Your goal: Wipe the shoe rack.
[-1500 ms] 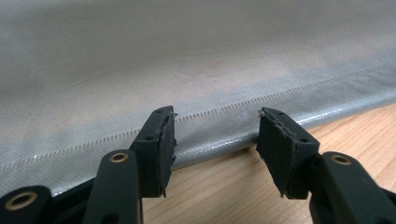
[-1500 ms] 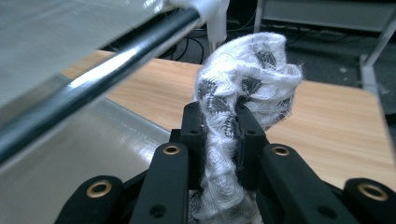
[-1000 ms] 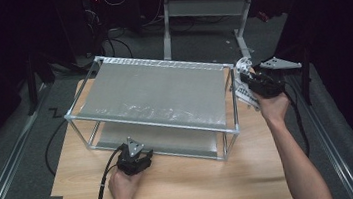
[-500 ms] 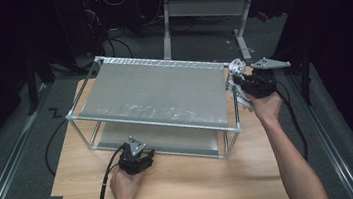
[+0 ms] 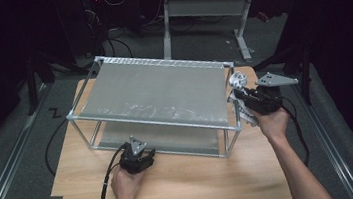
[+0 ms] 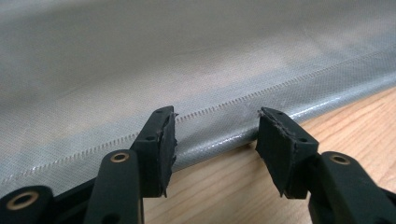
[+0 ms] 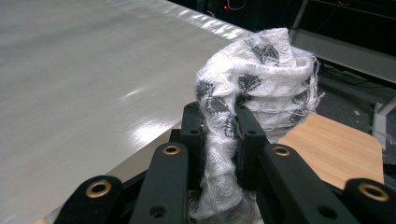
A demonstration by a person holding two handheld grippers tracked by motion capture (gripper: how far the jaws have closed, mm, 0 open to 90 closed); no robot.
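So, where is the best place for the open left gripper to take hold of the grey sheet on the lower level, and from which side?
Probably the near hem of the lower grey sheet, approached from the person's side, level with the table. That rolled edge runs just past the left gripper, bulging a little above the wood, so one jaw might slip under it. The stitched seam just behind it gives a firmer band than the flat mesh.

Right gripper (image 7: 219, 135) jaws clamped on bunched white patterned cloth (image 7: 261, 79), rising toward 1 o'clock. Grey mesh sheet (image 7: 79, 79) at 10 o'clock; wooden tabletop (image 7: 336, 149) at 3 o'clock.
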